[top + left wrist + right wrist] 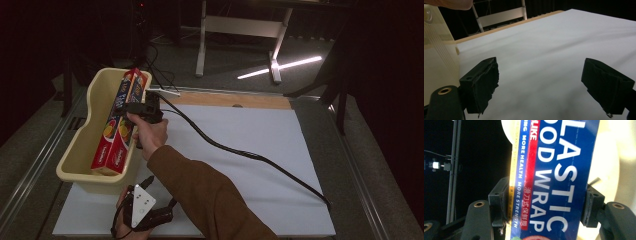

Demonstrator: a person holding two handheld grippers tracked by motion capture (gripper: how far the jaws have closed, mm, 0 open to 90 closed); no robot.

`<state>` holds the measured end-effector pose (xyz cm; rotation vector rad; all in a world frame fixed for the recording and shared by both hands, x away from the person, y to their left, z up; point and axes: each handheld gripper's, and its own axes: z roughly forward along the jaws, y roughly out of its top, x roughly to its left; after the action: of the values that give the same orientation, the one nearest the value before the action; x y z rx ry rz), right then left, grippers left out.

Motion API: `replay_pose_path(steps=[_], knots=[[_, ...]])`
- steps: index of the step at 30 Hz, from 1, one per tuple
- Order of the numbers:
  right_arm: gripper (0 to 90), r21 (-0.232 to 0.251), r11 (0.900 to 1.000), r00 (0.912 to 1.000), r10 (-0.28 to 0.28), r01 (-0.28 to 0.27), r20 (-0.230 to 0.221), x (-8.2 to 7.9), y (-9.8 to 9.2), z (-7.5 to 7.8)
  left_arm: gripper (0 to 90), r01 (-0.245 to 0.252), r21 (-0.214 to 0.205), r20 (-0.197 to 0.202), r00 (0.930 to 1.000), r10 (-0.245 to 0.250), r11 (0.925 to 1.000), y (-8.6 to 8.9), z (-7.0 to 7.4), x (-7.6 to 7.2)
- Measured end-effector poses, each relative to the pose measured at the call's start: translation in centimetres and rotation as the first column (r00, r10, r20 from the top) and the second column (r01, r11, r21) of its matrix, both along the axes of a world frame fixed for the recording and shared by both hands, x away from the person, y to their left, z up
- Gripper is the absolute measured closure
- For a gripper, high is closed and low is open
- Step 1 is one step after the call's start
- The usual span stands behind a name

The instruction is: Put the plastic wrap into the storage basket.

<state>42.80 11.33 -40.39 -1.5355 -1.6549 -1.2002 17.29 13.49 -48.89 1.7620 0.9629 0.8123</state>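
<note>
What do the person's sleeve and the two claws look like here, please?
The sleeve is brown. The right claw is black, with a thick black cable trailing across the table. The left claw is black too, topped by a white plate with small dark dots. Its black pads look frayed at the edges.

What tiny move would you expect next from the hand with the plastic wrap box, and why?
Probably a small lift: the right gripper has its jaws shut on the plastic wrap box, which leans inside the tub. Or it may open; I cannot tell.
</note>
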Motion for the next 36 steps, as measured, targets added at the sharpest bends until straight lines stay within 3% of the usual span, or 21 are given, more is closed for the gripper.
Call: replay_pose_path(steps=[17, 24, 25, 28, 33, 36], knots=[[35.8, -0.052, 0.9984, 0.999, 0.021, -0.023, -0.038, 0.5, -0.1, -1.0, 14.3, -0.001, -0.001, 0.001, 1.0, 0.001, 1.0, 0.0, 0.0, 0.0], [34.4, -0.086, 0.9963, 0.9994, -0.01, 0.007, -0.033, 0.5, -0.4, -0.6, 14.3, -0.001, 0.0, -0.003, 1.0, 0.001, 1.0, 0.0, 0.0, 0.0], [34.8, -0.067, 0.9978, 1.0, -0.001, 0.0, -0.009, 0.7, -0.9, 0.0, 14.3, -0.001, 0.0, -0.002, 1.0, 0.001, 1.0, 0.0, 0.0, 0.0], [36.2, -0.066, 0.9975, 0.9996, 0.025, -0.026, -0.014, 0.9, -1.3, 0.6, 14.3, 0.002, 0.003, -0.004, 1.0, -0.002, 1.0, -0.1, -0.1, 0.1], [38.5, -0.071, 0.9948, 0.9974, 0.072, -0.072, -0.002, 0.8, -1.8, 0.6, 14.3, 0.002, 0.002, -0.004, 1.0, -0.002, 1.0, -0.2, -0.1, 0.1], [39.1, -0.094, 0.9895, 0.993, 0.113, -0.11, 0.032, 0.5, -2.0, 0.8, 14.3, 0.0, -0.002, -0.007, 1.0, 0.0, 1.0, -0.1, -0.1, 0.2]])
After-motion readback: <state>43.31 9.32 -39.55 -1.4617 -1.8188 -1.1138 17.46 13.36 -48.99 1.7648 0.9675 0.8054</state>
